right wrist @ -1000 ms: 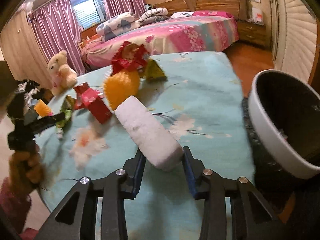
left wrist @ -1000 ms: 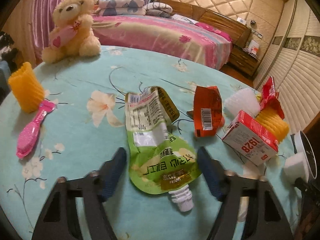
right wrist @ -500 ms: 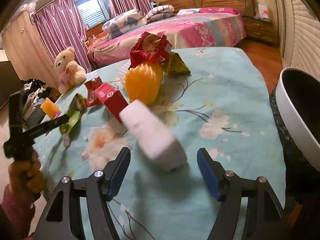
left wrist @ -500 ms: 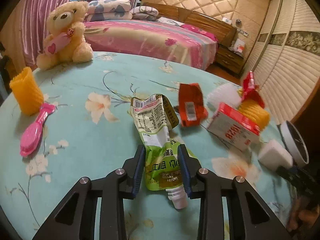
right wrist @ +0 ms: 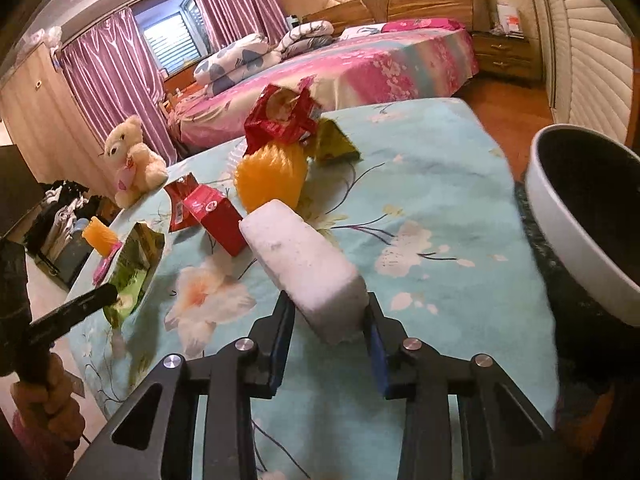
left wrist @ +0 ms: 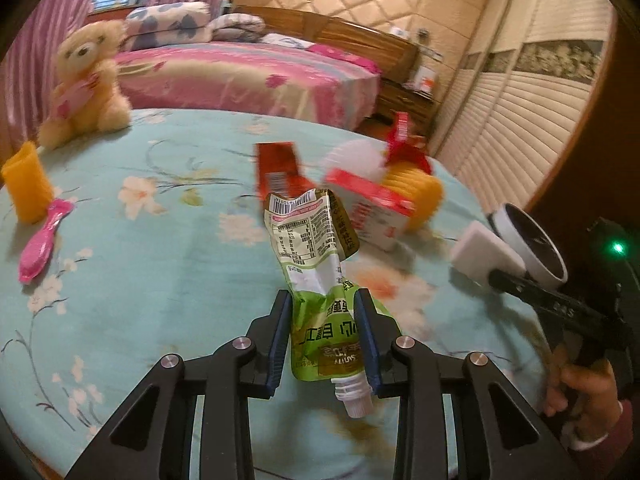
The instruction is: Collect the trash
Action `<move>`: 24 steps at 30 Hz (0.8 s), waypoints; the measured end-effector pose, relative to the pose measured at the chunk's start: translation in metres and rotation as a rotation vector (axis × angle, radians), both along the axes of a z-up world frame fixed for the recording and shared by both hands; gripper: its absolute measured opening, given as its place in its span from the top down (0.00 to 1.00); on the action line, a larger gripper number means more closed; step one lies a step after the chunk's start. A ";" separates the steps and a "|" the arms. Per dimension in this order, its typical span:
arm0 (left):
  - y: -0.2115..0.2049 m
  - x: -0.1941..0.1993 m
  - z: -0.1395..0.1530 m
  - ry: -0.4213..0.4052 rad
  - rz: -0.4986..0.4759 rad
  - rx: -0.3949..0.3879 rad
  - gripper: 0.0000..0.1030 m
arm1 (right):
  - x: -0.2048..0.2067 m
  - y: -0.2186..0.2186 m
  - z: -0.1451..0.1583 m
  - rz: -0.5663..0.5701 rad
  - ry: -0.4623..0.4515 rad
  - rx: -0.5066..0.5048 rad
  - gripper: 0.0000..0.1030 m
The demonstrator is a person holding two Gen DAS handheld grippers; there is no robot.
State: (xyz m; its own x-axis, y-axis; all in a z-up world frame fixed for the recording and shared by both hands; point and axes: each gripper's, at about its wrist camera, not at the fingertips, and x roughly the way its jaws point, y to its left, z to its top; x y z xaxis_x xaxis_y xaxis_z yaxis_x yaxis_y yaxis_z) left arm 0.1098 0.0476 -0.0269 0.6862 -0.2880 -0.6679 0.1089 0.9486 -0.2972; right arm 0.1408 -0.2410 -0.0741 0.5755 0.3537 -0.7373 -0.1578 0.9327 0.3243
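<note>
the left gripper [left wrist: 322, 336], wide open around the green pouch [left wrist: 320, 276] a second ago, now pinches it, and it seems lifted just off the table [left wrist: 160, 240], though blur makes that hard to judge. to the right, the right gripper [right wrist: 326, 326] opened briefly and its jaws are closing again on the white block [right wrist: 304, 268], near the bin [right wrist: 560, 208] at the right edge. so two pieces look ready to drop; red wrappers [left wrist: 280, 164] remain further back.

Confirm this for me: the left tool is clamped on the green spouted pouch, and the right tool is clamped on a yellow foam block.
Not quite. The block in the right tool is white, not yellow, as the right wrist view shows; that tool's jaws are closing on it. The left tool does clamp the green spouted pouch.
</note>
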 end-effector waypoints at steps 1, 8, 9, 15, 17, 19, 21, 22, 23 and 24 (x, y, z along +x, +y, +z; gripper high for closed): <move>-0.005 -0.001 0.002 -0.004 -0.014 0.001 0.71 | -0.002 -0.003 0.002 -0.006 -0.003 0.000 0.67; -0.041 0.000 0.012 -0.019 -0.112 -0.006 0.71 | -0.015 -0.032 0.015 -0.057 -0.030 0.010 0.67; -0.046 0.002 0.013 -0.020 -0.127 -0.007 0.71 | -0.016 -0.036 0.017 -0.063 -0.034 0.008 0.67; -0.080 0.015 0.016 -0.023 -0.207 -0.002 0.71 | -0.023 -0.060 0.027 -0.109 -0.055 0.014 0.67; -0.093 0.022 0.016 -0.024 -0.228 -0.002 0.71 | -0.026 -0.069 0.030 -0.128 -0.060 0.012 0.67; -0.101 0.028 0.015 -0.024 -0.249 -0.003 0.71 | -0.028 -0.075 0.032 -0.146 -0.065 0.009 0.67; -0.113 0.036 0.014 -0.023 -0.271 -0.001 0.71 | -0.030 -0.084 0.033 -0.169 -0.068 0.008 0.67; -0.117 0.039 0.014 -0.021 -0.281 0.000 0.71 | -0.031 -0.087 0.034 -0.175 -0.069 0.007 0.67; -0.121 0.044 0.014 -0.019 -0.289 0.000 0.71 | -0.032 -0.091 0.034 -0.186 -0.071 0.004 0.67; -0.126 0.047 0.013 -0.018 -0.298 -0.002 0.71 | -0.033 -0.095 0.035 -0.195 -0.071 0.001 0.67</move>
State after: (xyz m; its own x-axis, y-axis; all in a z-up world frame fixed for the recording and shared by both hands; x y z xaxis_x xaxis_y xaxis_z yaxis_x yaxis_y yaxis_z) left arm 0.1573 -0.0782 -0.0136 0.5829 -0.4802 -0.6554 0.3881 0.8732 -0.2947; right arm 0.1073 -0.3356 -0.0394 0.6838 0.2315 -0.6919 0.0028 0.9475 0.3198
